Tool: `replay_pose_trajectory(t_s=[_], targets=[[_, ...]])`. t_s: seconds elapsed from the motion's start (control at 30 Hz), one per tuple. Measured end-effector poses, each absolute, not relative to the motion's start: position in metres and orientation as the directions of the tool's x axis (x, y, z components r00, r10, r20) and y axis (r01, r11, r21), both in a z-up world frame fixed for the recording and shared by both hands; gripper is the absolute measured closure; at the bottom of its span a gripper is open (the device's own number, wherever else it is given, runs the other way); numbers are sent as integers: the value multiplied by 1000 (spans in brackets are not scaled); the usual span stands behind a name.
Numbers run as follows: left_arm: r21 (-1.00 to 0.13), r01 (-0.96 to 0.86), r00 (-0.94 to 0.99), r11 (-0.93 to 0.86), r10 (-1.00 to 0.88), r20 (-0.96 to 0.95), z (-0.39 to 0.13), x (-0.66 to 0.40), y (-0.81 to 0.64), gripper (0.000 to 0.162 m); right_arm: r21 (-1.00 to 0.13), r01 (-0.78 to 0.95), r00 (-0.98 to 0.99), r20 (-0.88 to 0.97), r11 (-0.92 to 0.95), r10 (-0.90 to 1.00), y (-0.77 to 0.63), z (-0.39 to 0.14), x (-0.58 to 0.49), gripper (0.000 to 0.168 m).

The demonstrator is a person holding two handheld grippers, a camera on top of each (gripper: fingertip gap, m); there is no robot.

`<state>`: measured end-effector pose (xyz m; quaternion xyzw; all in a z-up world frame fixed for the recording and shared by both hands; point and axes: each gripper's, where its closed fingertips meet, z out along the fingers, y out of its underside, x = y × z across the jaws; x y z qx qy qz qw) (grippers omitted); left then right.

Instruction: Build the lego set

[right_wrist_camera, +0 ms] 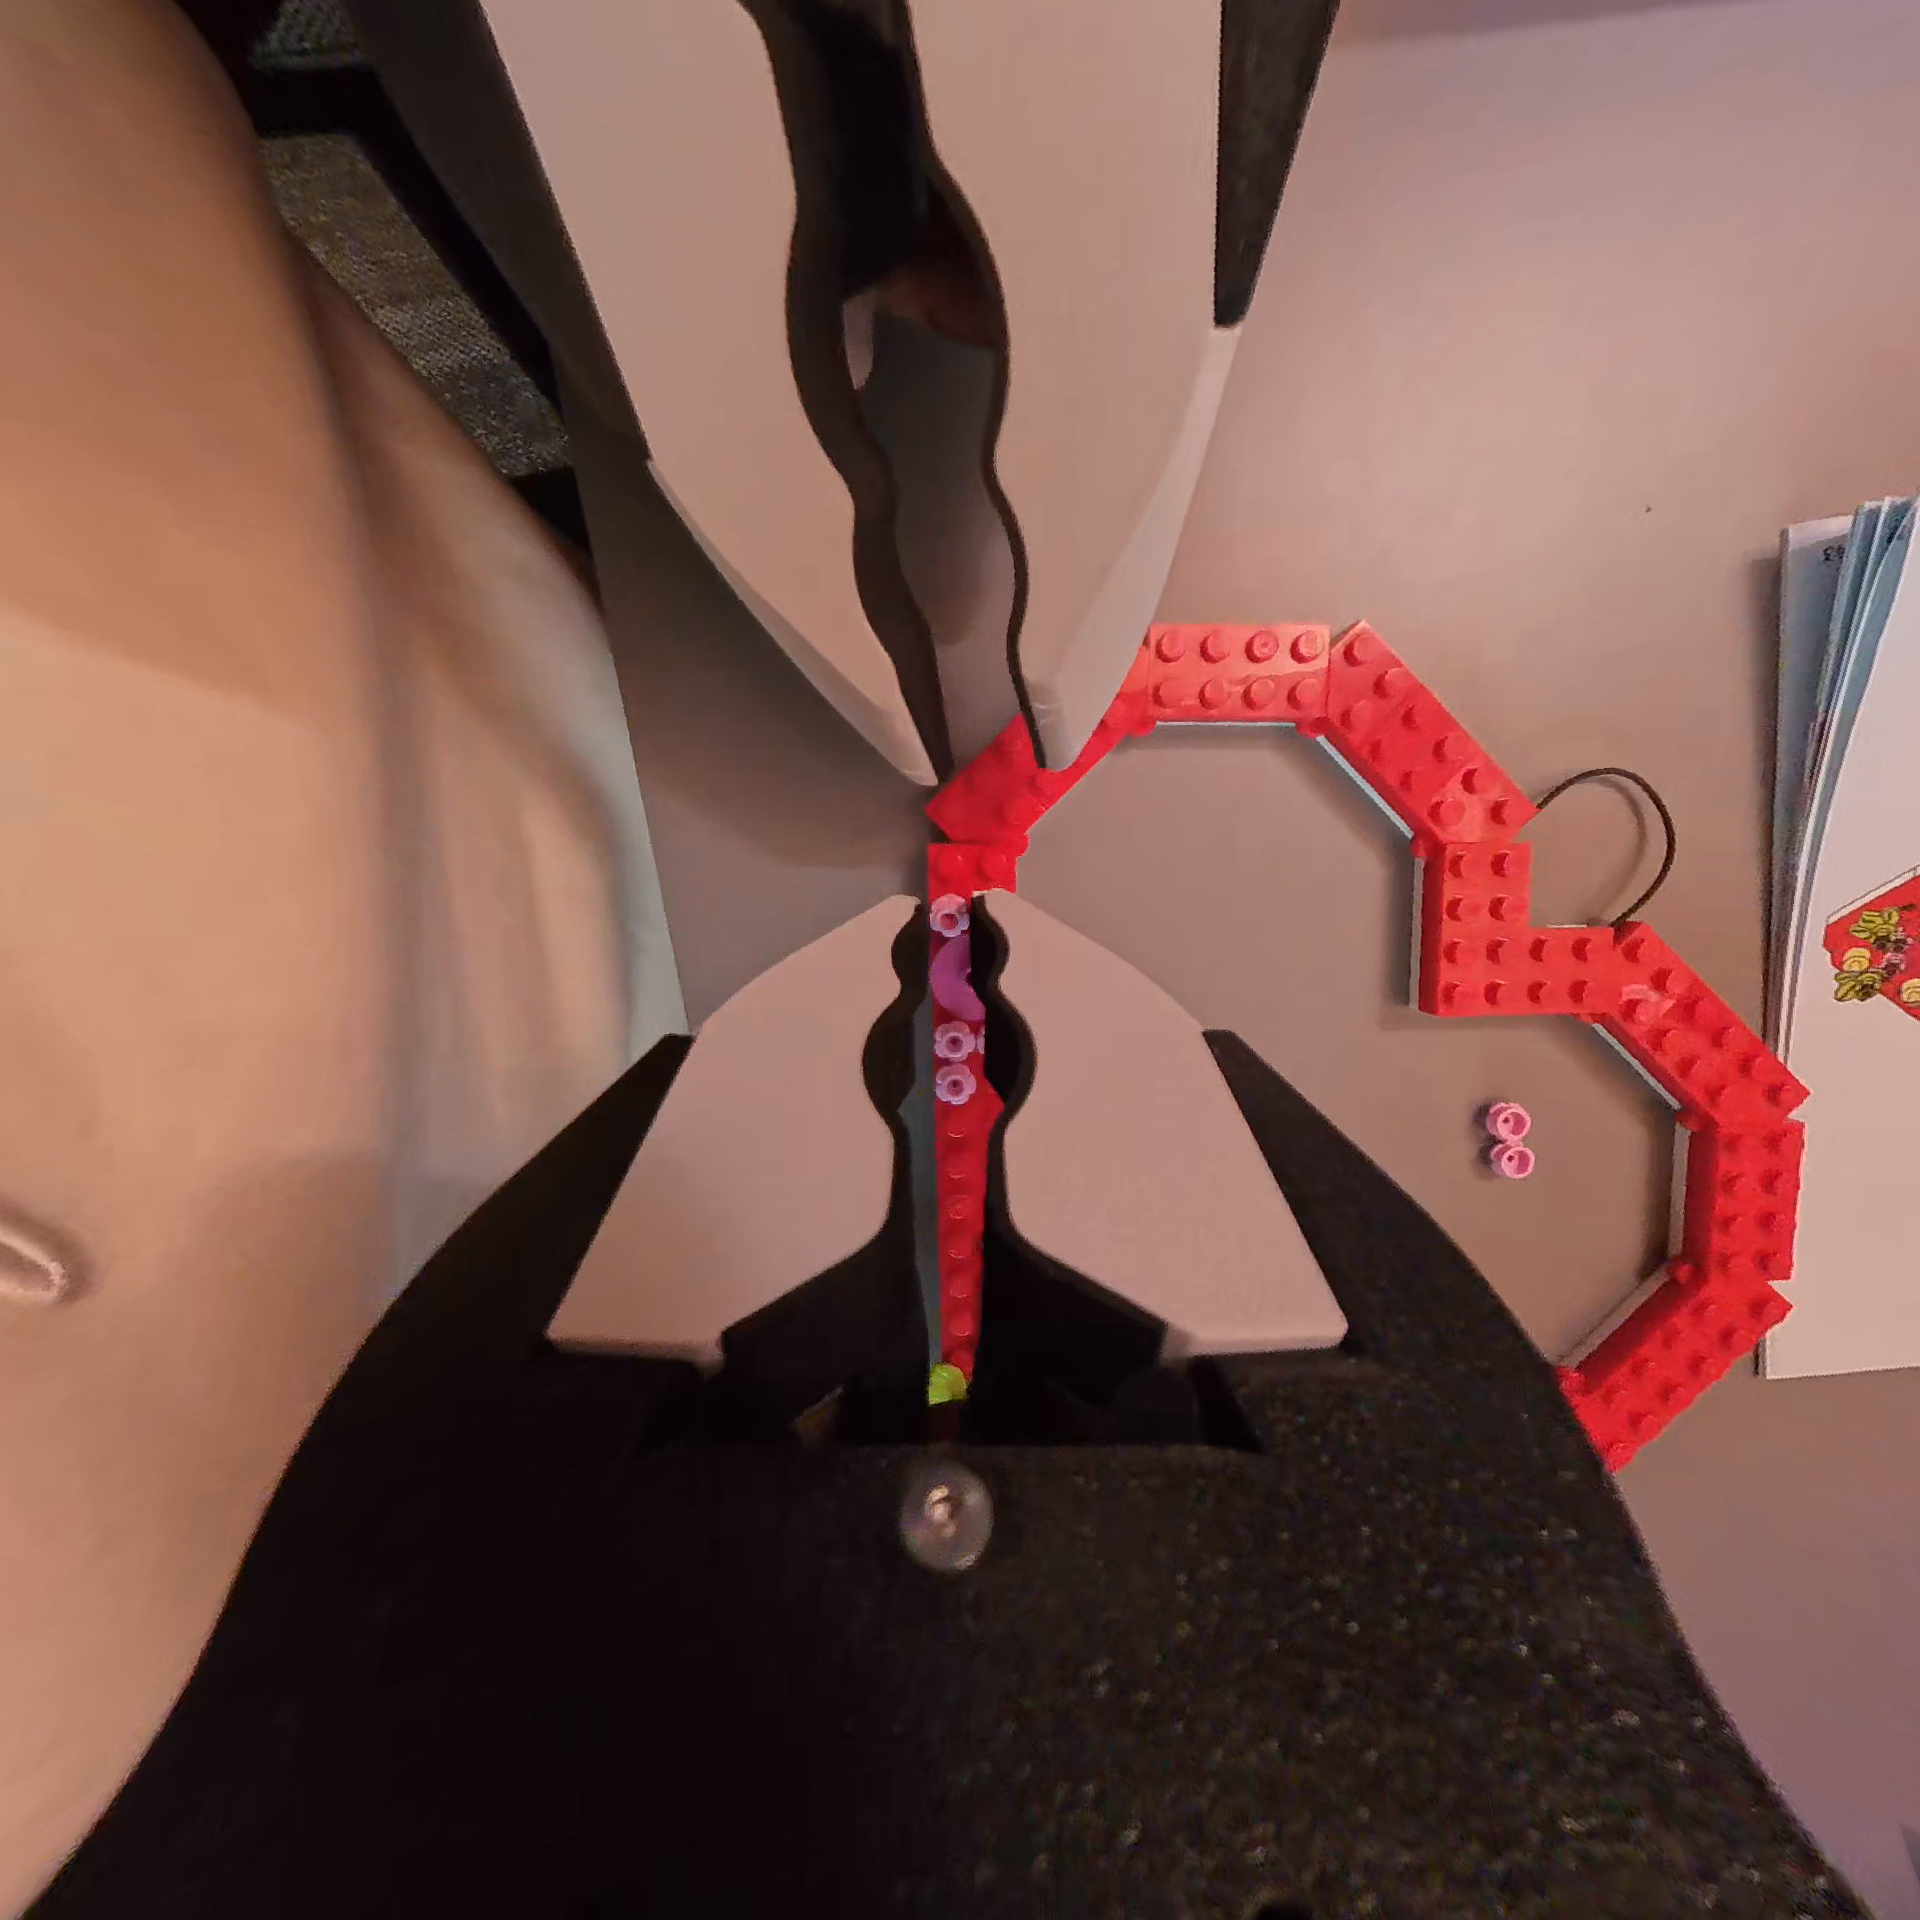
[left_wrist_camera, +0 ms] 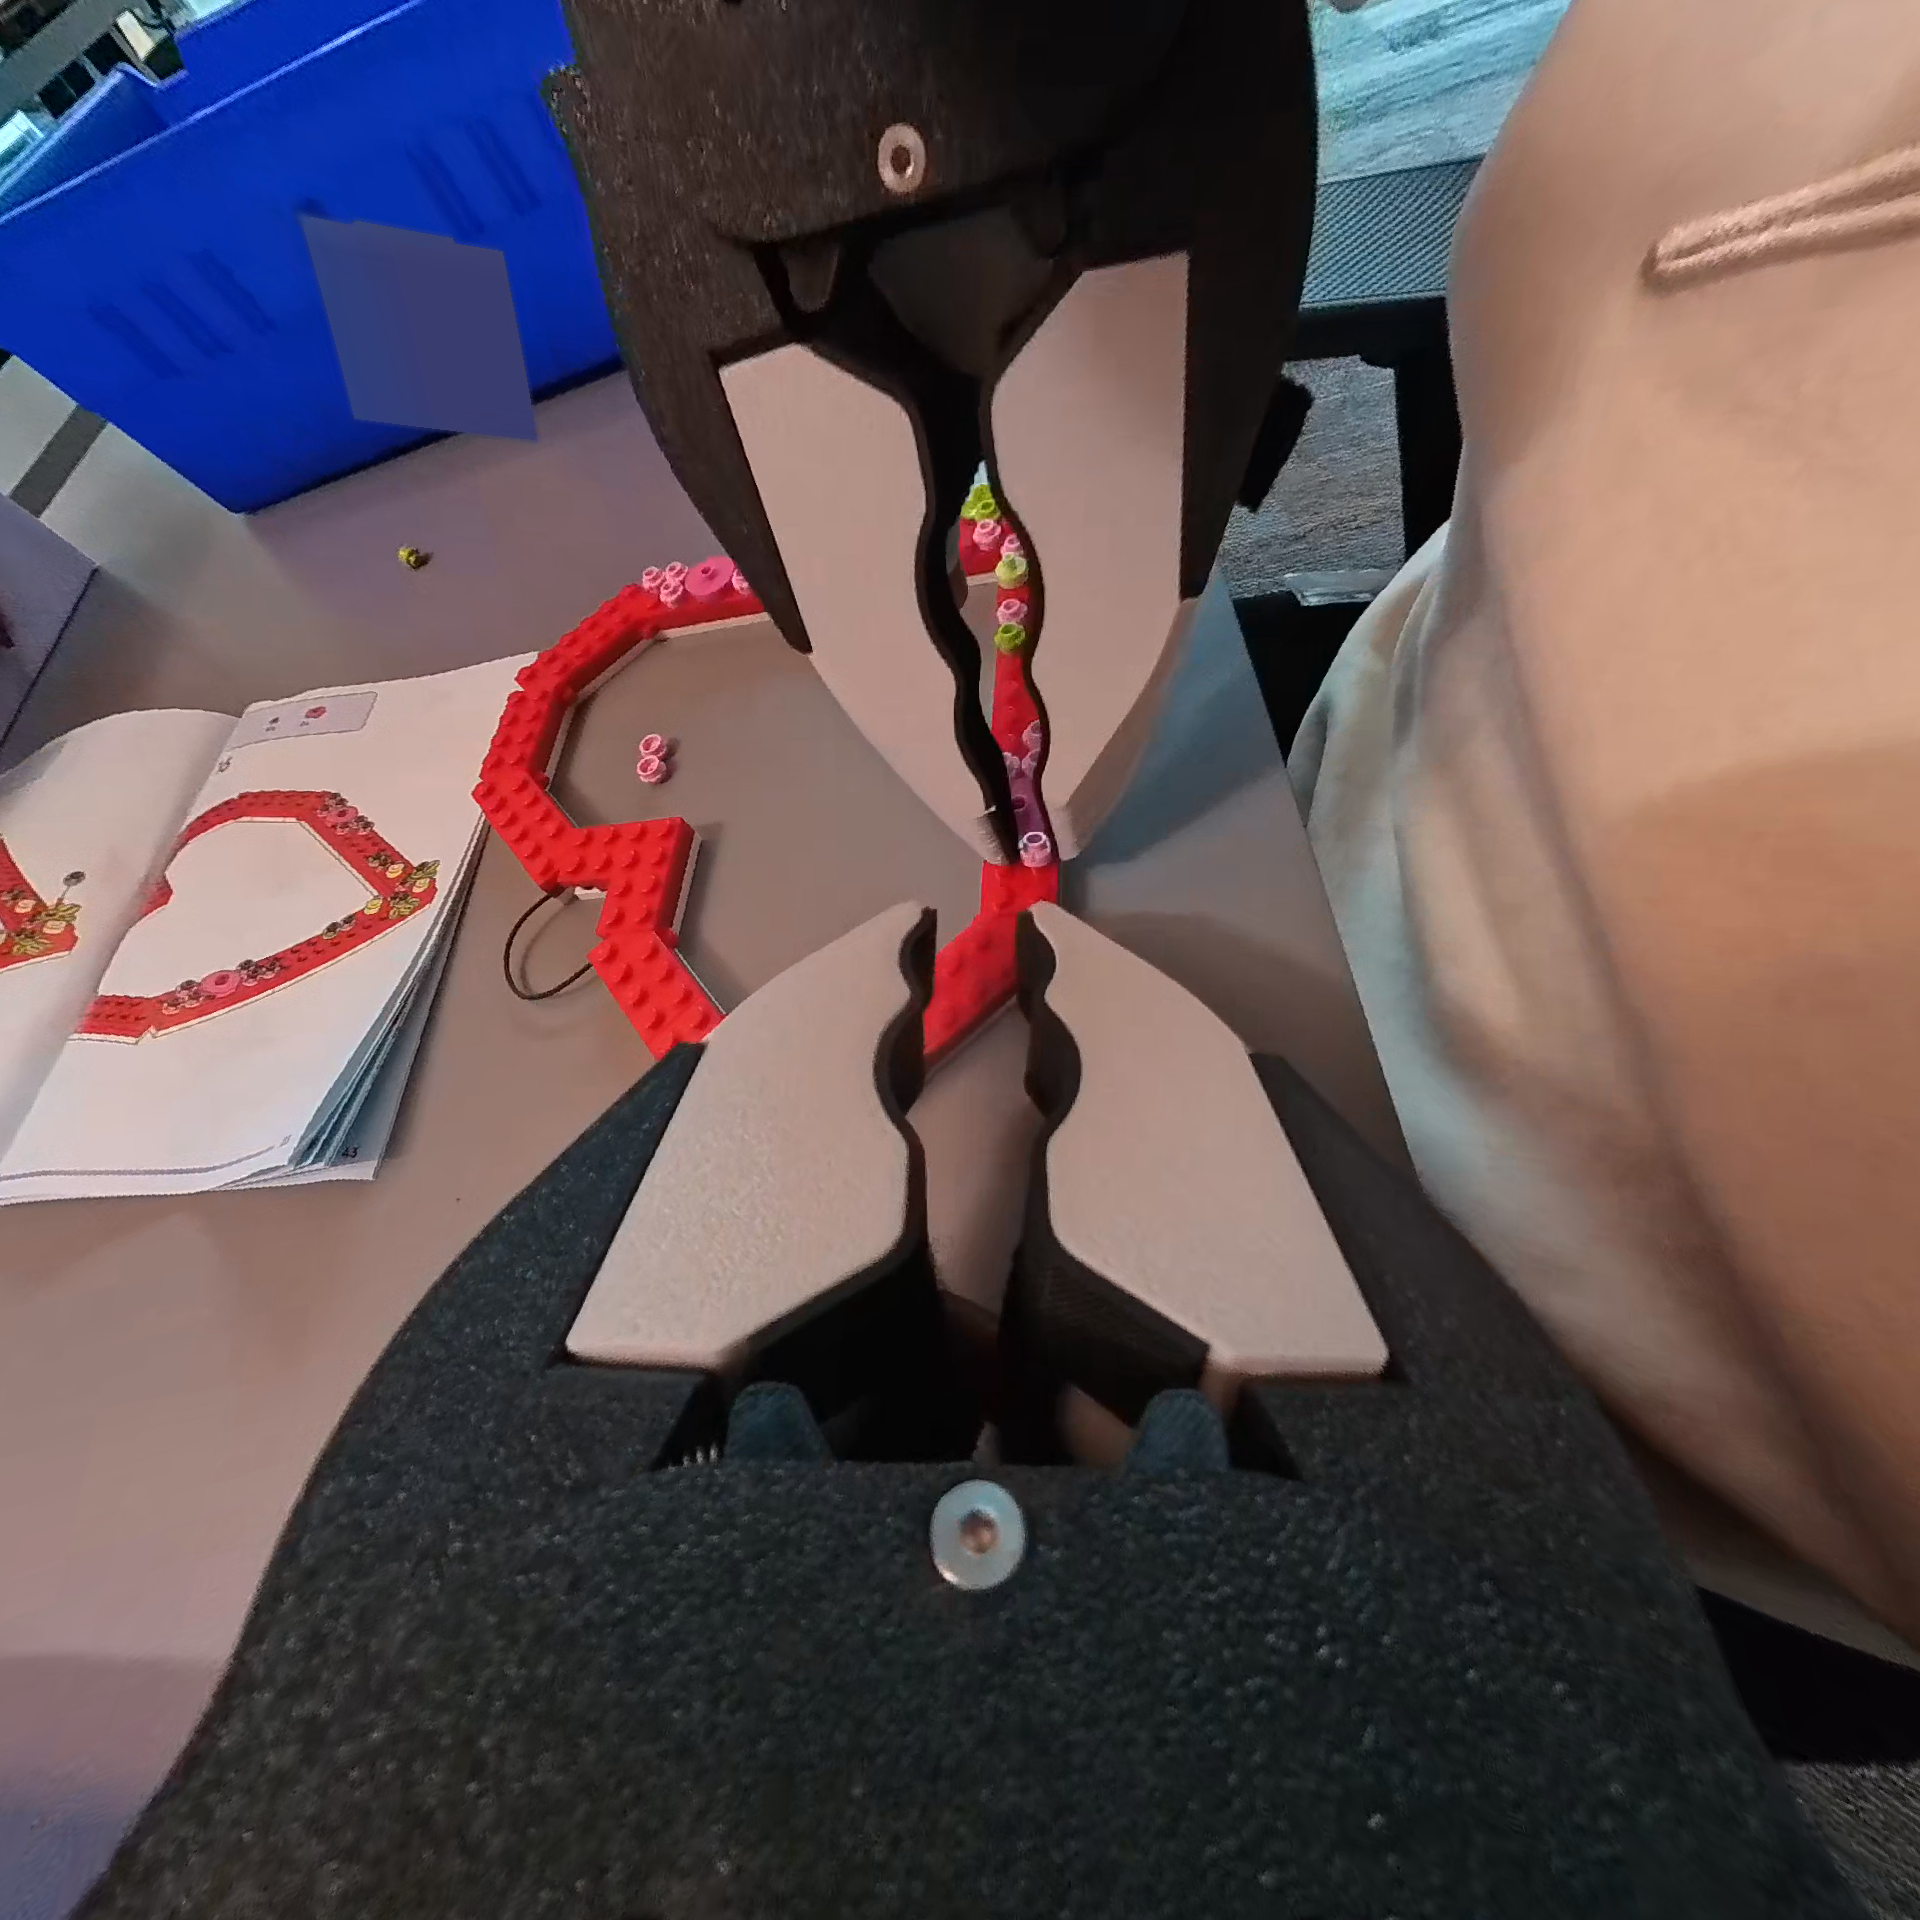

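Left gripper (left_wrist_camera: 977, 914): tips nearly together over the red heart frame (left_wrist_camera: 582, 790), a thin gap between; grasp on anything, cannot tell.
Right gripper (right_wrist_camera: 951, 904): tips almost closed above the frame's strip of pink flower studs (right_wrist_camera: 951, 1039); contact with a stud, cannot tell.
Frame: flat on the grey table (left_wrist_camera: 260, 1351), between the two grippers, its near side under both sets of tips.
Left wrist view only: open instruction booklet (left_wrist_camera: 208, 935) left of the frame, blue bin (left_wrist_camera: 260, 260) far left, lone lime piece (left_wrist_camera: 414, 558) on the table.
Right wrist view only: frame's full studded arc at right, booklet cut off at the edge.
Both views: two loose pink studs (right_wrist_camera: 1509, 1141) inside the heart; dark cord loop (right_wrist_camera: 1621, 831) at the notch.
Hidden: flower strip mostly behind fingers; person's leg (left_wrist_camera: 1662, 831) filling one side.
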<state>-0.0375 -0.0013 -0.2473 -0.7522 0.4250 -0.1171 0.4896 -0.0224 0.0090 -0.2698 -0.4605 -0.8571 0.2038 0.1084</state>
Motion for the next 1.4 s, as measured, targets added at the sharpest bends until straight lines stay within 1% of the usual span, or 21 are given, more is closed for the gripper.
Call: replay_pose_trajectory(t_s=[0.4,0.53,0.7,0.87,0.97,1.13,1.4], targets=[[-841,-530,574,-109,-776,-261,-244,-30,-7,161,-397,767,-555,-20,503,831,9,-270,-23,161],[-848,-525,555,-72,-784,-278,-240,-21,-6,162,-409,776,-540,-39,480,841,9,-270,-23,161],[-837,-546,556,-43,-765,-324,-241,-16,1,162,-417,755,-556,3,506,831,9,-271,-22,161],[-829,-556,558,-59,-766,-320,-243,-16,2,162,-453,747,-561,-38,486,827,9,-270,-23,161],[-801,-589,569,-107,-759,-317,-250,-27,1,162,-475,739,-563,-48,477,825,8,-269,-23,161],[-832,-543,589,-115,-758,-280,-244,-34,-4,162,-479,735,-555,-17,480,832,13,-270,-23,160],[-817,-563,582,-122,-761,-287,-247,-34,-4,162,-500,725,-561,-31,473,827,9,-268,-23,160]])
